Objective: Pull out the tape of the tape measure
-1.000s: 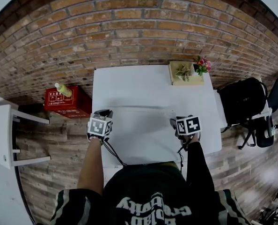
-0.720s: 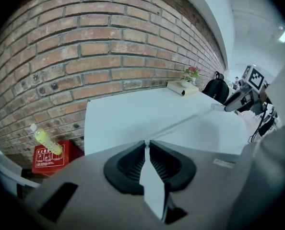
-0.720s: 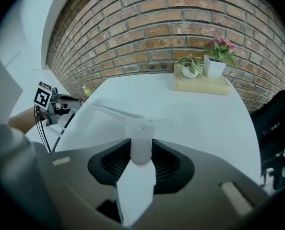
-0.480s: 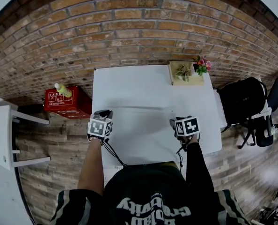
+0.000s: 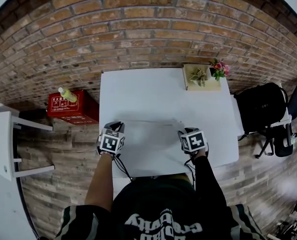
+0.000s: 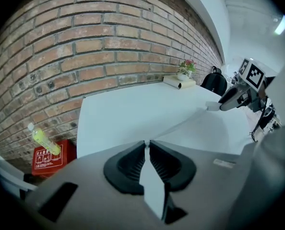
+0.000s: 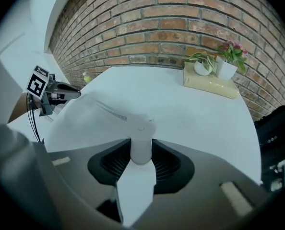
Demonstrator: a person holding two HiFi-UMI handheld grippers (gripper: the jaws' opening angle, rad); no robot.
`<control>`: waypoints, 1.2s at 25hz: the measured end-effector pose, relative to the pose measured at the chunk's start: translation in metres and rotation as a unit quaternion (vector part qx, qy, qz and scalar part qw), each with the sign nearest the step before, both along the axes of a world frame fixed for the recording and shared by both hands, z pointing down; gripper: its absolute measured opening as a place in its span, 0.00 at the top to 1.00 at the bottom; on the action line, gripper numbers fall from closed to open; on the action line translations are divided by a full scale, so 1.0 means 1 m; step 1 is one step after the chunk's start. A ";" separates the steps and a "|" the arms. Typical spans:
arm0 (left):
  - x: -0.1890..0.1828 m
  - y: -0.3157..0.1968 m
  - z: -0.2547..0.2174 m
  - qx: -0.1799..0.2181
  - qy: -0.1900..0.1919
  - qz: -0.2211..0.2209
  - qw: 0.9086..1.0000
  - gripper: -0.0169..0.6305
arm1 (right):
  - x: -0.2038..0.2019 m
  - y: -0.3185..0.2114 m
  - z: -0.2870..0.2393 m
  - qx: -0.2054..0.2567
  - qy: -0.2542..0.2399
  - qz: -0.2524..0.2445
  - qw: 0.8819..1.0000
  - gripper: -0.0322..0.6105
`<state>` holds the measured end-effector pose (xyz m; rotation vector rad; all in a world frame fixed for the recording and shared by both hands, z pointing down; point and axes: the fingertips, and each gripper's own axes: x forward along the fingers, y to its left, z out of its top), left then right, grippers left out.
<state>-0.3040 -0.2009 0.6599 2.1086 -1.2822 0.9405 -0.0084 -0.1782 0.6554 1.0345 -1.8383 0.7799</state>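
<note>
We find the left gripper [image 5: 116, 126] pressed nearly together, pinching the free end of the white tape [image 5: 148, 121]. The right gripper [image 5: 181, 133] is clamped on the white tape measure case [image 7: 141, 131], which sits between its jaws. The tape runs in a straight line between the two grippers, from 9 o'clock to 3 o'clock, over the near half of the white bench [image 5: 138, 91]. Potted plants [image 5: 208, 75] stand at the bench's 1 o'clock corner. A red box [image 5: 78, 111] lies on the floor at 9 o'clock.
</note>
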 end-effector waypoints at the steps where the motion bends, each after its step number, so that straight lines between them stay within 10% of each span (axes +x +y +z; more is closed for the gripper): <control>1: 0.001 0.001 0.002 0.003 -0.004 0.002 1.000 0.91 | -0.001 0.001 0.003 0.001 0.005 -0.002 1.000 0.72; 19: 0.009 0.008 0.025 0.050 -0.034 0.017 0.998 0.90 | 0.002 0.015 0.036 0.014 0.023 0.004 1.000 0.70; 30: 0.022 -0.001 -0.014 0.104 -0.002 0.025 0.994 0.75 | 0.002 -0.016 -0.022 0.134 -0.058 0.038 0.988 0.59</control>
